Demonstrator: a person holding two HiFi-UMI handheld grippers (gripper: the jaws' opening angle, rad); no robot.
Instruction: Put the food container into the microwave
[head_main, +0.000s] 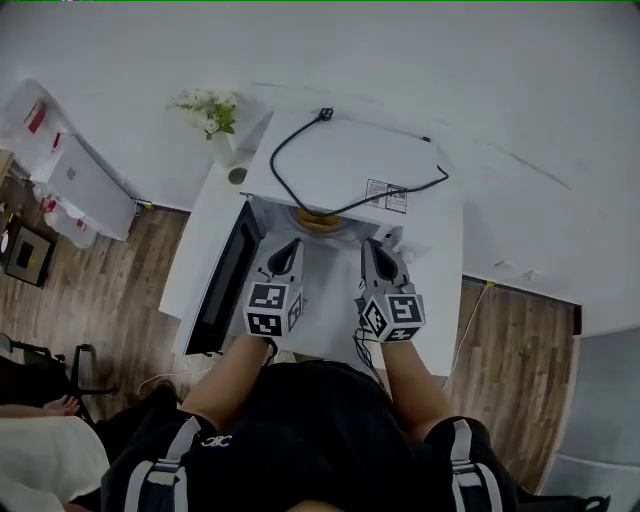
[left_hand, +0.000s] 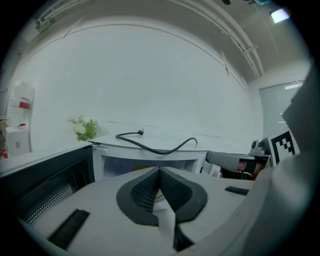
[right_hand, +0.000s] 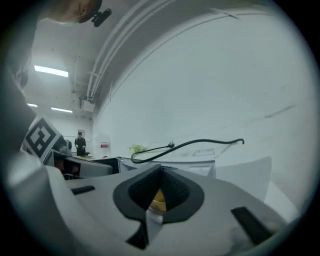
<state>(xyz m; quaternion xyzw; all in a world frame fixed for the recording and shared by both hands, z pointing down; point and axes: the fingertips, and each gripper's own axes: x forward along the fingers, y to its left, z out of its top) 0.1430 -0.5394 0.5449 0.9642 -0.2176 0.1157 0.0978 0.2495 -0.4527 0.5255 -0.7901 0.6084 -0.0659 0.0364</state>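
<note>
Looking down in the head view, we see the white microwave (head_main: 345, 160) on a white table (head_main: 195, 255). Its dark door (head_main: 225, 280) is swung open to the left, and a black cord (head_main: 300, 190) lies on its top. The food container (head_main: 320, 221) sits just inside the opening. Only a rounded yellow edge shows, so we cannot tell its long axis. The left gripper (head_main: 292, 244) and right gripper (head_main: 372, 244) point toward the opening, side by side.

Next, in the left gripper view, the left gripper (left_hand: 160, 171) has its jaws pressed together at the tips, pinching nothing. The microwave (left_hand: 150, 161) stands ahead.

Lastly, in the right gripper view, the right gripper (right_hand: 161, 170) is likewise pressed together and empty. A yellow patch of the food container (right_hand: 158, 199) shows through the gap beneath the tips.
</note>
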